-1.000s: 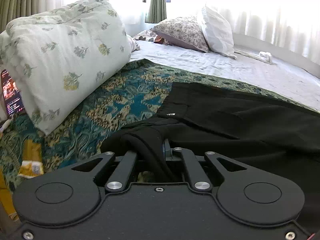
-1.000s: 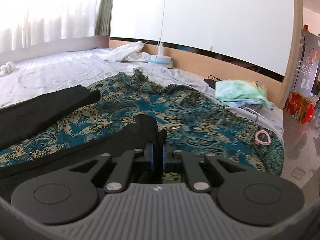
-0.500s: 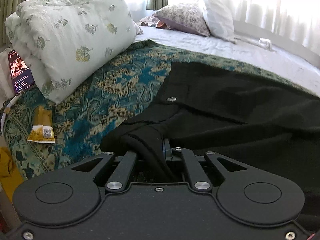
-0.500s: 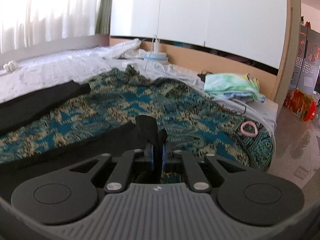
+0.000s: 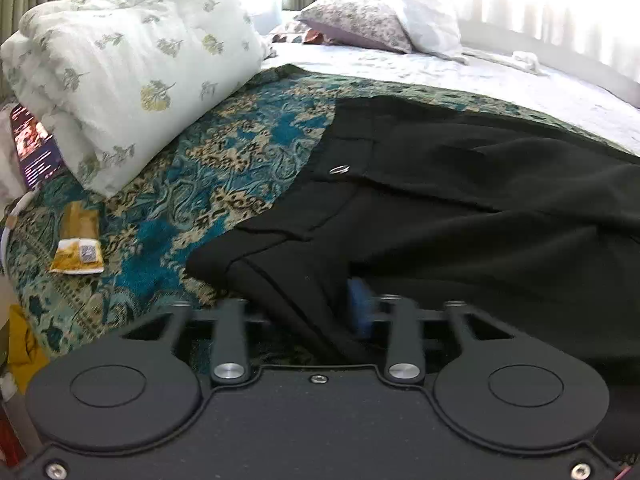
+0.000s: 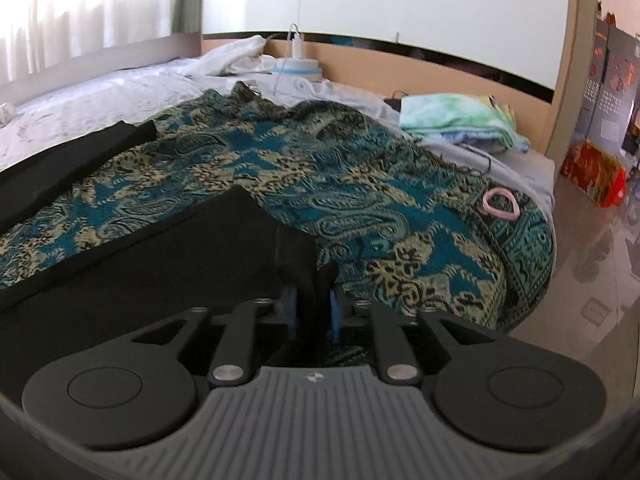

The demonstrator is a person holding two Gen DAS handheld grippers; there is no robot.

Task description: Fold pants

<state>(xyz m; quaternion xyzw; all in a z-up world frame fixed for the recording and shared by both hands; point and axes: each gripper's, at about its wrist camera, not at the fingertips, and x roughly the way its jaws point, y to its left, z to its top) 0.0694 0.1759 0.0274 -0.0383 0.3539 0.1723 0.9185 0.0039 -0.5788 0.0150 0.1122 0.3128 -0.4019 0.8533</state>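
Note:
Black pants lie spread on a teal patterned blanket on the bed, waistband with a metal button toward the left. My left gripper has its jaws parted; the waistband corner lies loose between them, with a blue pad showing. In the right wrist view, my right gripper has its jaws slightly parted around the hem of one pant leg, which rests on the blanket. The other leg lies at the far left.
A folded floral quilt and pillows lie at the bed's head. A phone and a yellow packet lie at the left edge. A pink ring, folded towels and floor are on the right.
Both grippers lowered the pants onto the blanket and pulled back toward the near edge. The left jaws opened from shut, and the right jaws parted slightly. The fabric now lies flatter.

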